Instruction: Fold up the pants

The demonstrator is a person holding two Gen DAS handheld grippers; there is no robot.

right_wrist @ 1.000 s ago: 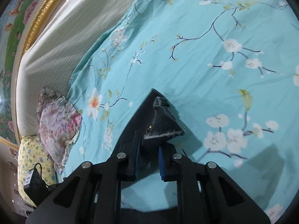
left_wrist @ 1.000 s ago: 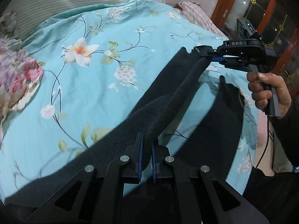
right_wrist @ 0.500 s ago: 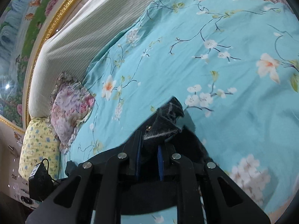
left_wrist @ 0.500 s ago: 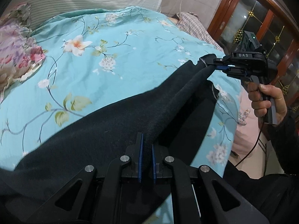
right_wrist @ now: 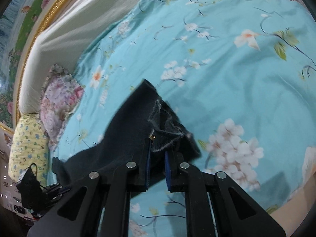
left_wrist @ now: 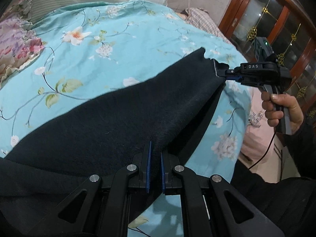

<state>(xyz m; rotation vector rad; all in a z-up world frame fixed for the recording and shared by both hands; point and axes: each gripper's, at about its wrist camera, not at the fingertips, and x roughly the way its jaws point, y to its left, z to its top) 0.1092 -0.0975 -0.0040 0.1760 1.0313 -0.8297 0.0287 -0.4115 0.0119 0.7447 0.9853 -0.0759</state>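
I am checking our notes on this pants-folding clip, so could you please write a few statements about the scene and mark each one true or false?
1. The dark fleecy pants are clamped by both hand-held grippers. True: left hand-held gripper, right hand-held gripper.
2. The turquoise floral bedspread lies under the pants. True.
3. The pants lie neatly folded in a square. False: they hang stretched between the grippers.
4. The pink floral pillow sits on top of the pants. False: it lies apart, near the headboard.
5. The bare hand holds the right gripper's handle. True.
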